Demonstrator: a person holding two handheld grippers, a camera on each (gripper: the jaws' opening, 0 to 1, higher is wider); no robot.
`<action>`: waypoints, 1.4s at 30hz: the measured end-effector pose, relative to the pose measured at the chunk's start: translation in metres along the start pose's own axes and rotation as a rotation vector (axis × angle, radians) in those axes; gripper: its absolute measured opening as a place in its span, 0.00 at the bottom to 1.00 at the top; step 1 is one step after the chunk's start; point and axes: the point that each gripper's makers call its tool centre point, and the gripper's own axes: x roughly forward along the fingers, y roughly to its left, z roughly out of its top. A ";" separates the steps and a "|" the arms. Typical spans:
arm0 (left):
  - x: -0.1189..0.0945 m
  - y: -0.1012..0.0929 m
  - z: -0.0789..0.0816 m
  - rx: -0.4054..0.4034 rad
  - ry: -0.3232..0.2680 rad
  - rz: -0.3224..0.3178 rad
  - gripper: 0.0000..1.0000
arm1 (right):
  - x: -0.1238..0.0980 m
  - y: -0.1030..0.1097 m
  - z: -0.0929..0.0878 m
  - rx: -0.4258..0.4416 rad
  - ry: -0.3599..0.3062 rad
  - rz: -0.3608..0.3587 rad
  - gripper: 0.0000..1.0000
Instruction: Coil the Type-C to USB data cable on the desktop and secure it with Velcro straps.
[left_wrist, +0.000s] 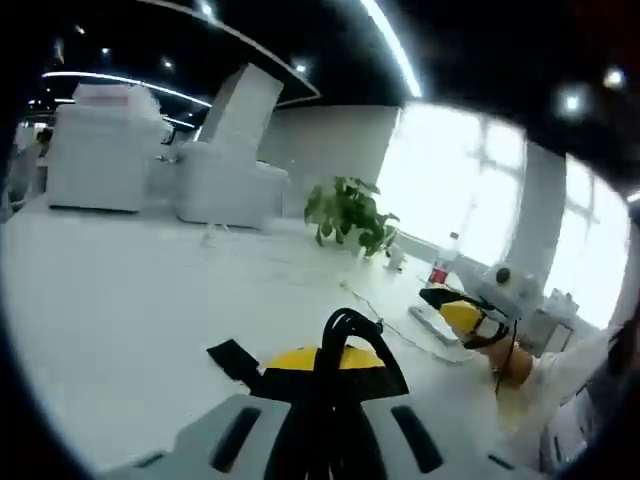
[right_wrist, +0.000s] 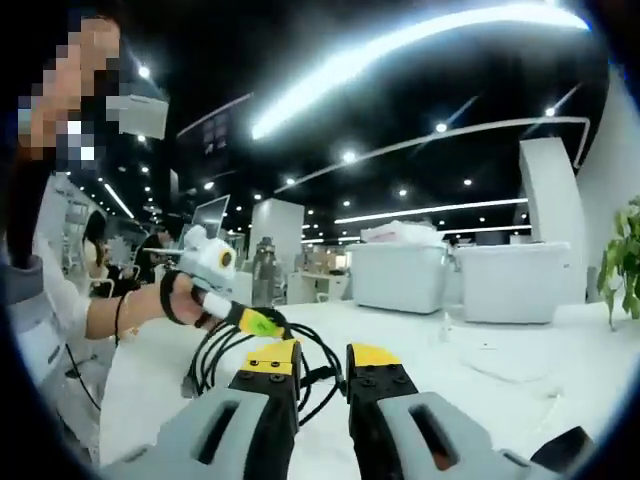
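Observation:
In the left gripper view my left gripper (left_wrist: 325, 358) is shut on a bundle of black cable (left_wrist: 345, 328), whose loops rise from between the yellow tips. A flat black strap end (left_wrist: 232, 358) sticks out to the left of the jaws. My right gripper (left_wrist: 455, 312) is off to the right in a person's hand, apart from the cable. In the right gripper view the left gripper (right_wrist: 262, 323) holds the hanging black coil (right_wrist: 225, 365) above the white desk (right_wrist: 520, 400). The right gripper (right_wrist: 322, 362) stands in front of the coil, jaws a narrow gap apart, gripping nothing.
A potted plant (left_wrist: 350, 215) and a red-labelled bottle (left_wrist: 440, 270) stand at the desk's far side. A thin white cable (right_wrist: 500, 375) lies on the desk. White upholstered blocks (left_wrist: 100, 150) and a steel flask (right_wrist: 263, 270) stand behind. A dark object (right_wrist: 565, 450) lies at the near right.

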 end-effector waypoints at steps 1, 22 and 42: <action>0.003 0.009 -0.005 0.040 0.036 0.037 0.04 | 0.006 0.007 -0.004 -0.014 0.019 0.024 0.21; 0.009 0.027 -0.032 0.467 0.177 0.143 0.14 | 0.076 0.062 -0.064 -0.648 0.316 0.198 0.20; -0.010 0.058 -0.016 0.844 0.218 0.348 0.16 | 0.112 0.034 -0.046 -0.570 0.316 0.166 0.02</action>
